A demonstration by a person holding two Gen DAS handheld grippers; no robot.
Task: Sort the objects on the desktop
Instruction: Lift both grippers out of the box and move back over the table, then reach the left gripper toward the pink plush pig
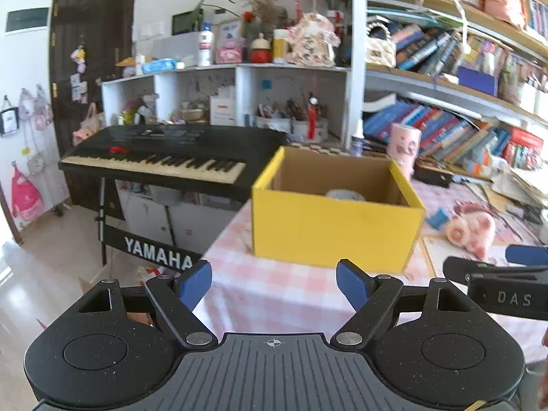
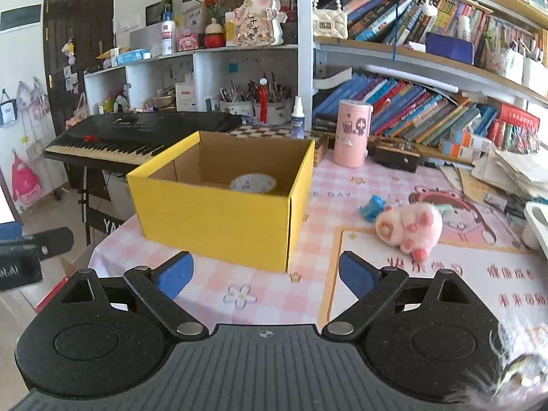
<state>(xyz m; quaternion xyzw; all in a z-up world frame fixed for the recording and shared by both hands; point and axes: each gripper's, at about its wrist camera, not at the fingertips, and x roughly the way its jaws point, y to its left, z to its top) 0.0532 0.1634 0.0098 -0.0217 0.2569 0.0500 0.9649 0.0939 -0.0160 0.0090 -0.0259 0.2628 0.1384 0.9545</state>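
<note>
A yellow cardboard box (image 2: pixel 219 219) stands open on the pink checked tablecloth (image 2: pixel 274 291), with a white round dish (image 2: pixel 252 183) lying inside it. To its right lie a pink plush toy (image 2: pixel 409 227) and a small blue toy (image 2: pixel 371 207). My right gripper (image 2: pixel 265 279) is open and empty, in front of the box's near right corner. In the left wrist view the box (image 1: pixel 337 229) is straight ahead, the plush (image 1: pixel 474 231) at the right. My left gripper (image 1: pixel 274 284) is open, holding nothing, at the table's near left edge. The right gripper's finger (image 1: pixel 496 274) shows at that view's right edge.
A pink cylinder (image 2: pixel 352 133) and a spray bottle (image 2: pixel 298 118) stand behind the box. A black keyboard (image 1: pixel 164 157) on a stand sits left of the table. Bookshelves (image 2: pixel 445 109) fill the back and right. Paper stacks (image 2: pixel 513 171) lie at the far right.
</note>
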